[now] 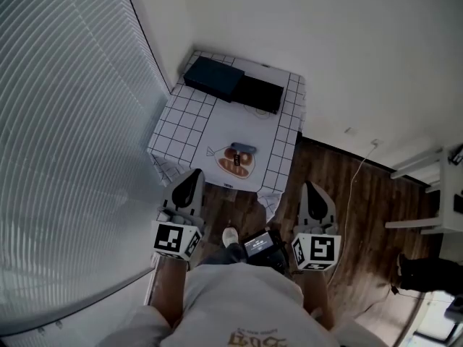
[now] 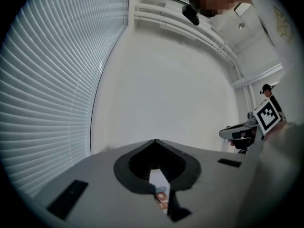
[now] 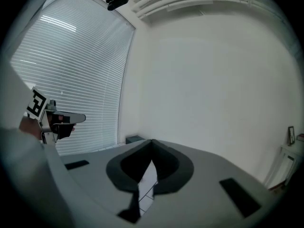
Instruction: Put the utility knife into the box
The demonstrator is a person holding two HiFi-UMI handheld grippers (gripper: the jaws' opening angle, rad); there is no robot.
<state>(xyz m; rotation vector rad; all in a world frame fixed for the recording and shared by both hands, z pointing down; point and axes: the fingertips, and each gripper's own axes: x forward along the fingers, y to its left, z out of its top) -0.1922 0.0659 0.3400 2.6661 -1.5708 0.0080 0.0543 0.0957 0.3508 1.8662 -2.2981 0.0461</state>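
An orange utility knife [image 1: 236, 162] lies on the white grid tablecloth near the table's front edge, on a printed fish outline. The box stands at the table's far end: a navy part [image 1: 213, 78] and a black part [image 1: 259, 92] side by side. My left gripper [image 1: 193, 175] hangs before the table's front left corner, its jaws shut and empty. My right gripper [image 1: 312, 188] is off the table's front right, over the floor, also shut with nothing in it. In the left gripper view a sliver of orange [image 2: 162, 196] shows under the closed jaws. The right gripper view shows the box [image 3: 134, 139] far off.
The small table [image 1: 189, 114] sits in a corner, with window blinds [image 1: 65, 121] on its left and white walls behind. A wooden floor [image 1: 362, 194] with a white cable [image 1: 356, 172] lies to the right, and white furniture [image 1: 434, 194] at the far right. A dark device [image 1: 258, 245] hangs at the person's waist.
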